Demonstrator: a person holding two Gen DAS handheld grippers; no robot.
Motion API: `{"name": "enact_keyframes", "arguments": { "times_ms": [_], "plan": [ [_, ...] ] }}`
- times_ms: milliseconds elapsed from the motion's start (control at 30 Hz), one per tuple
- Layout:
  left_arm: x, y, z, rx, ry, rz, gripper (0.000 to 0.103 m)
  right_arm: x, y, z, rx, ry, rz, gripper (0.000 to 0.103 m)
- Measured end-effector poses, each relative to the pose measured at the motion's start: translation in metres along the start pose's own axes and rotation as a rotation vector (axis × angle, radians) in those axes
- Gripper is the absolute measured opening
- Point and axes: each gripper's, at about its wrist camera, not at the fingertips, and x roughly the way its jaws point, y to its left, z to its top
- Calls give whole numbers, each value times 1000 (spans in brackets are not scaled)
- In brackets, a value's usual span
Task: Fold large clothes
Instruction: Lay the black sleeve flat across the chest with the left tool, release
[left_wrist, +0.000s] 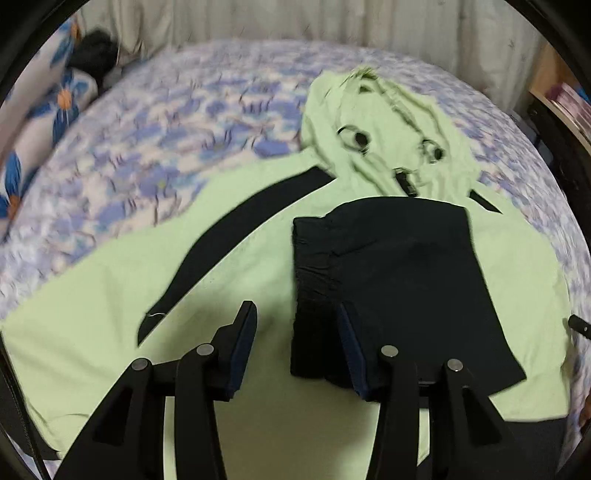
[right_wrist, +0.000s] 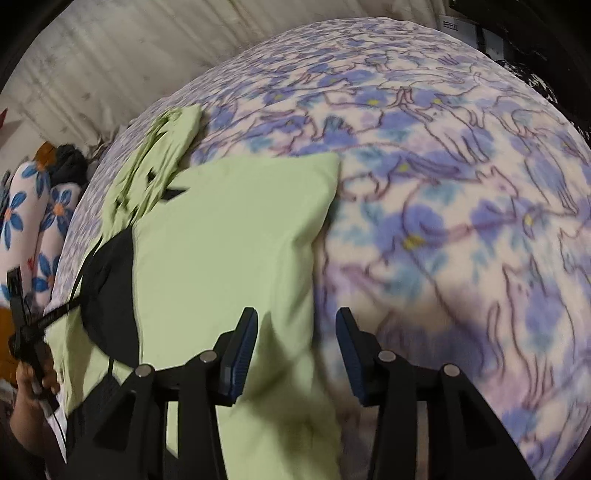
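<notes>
- The green hoodie is lying flat on the bed, its hood pointing to the far side.
- A black sleeve is lying folded across its body.
- The left gripper is hovering with fingers open, holding nothing.
- The right gripper is hovering open over the hoodie's edge.

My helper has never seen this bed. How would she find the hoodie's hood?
On the floral blanket lies a pale green hoodie. The hood is its crumpled far end, beyond the black panel; unlike the flat body, it is bunched, with dark drawstring eyelets.
</notes>
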Motion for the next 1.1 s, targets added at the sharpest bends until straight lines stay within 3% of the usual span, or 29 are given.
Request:
{"name": "enact_keyframes", "arguments": {
  "times_ms": [133,200,233,267,400,500,633,800,933,967,1100],
  "plan": [
    [-18,-23,-15,46,-39,-36,42,5,13,-19,-61,24,-34,44],
    [-17,-36,-22,57,-19,-82,22,9,24,-27,-129,23,-107,41],
    [-14,-44,-24,65,-5,-97,10,7,29,-31,-162,9,-146,21],
    [-11,-51,-28,73,9,-100,10,4,31,-34,-171,-6,-165,15],
    [17,-68,-48,74,79,-65,9,2,10,-40,-100,-21,-196,11],
    [22,-65,-51,43,58,-59,9,5,1,-40,-74,-6,-179,12],
    [17,-63,-51,23,71,-77,10,-11,9,-36,-63,-40,-207,21],
    [4,-62,-57,20,77,-55,22,-29,28,-44,-41,-96,-181,27],
    [-18,-70,-72,29,52,-40,56,-33,51,-61,-72,-102,-180,27],
    [-24,-72,-76,33,41,-37,61,-34,55,-65,-78,-101,-170,27],
    [-49,-77,-90,37,10,-32,63,-40,68,-81,-77,-102,-146,27]
  ]
}}
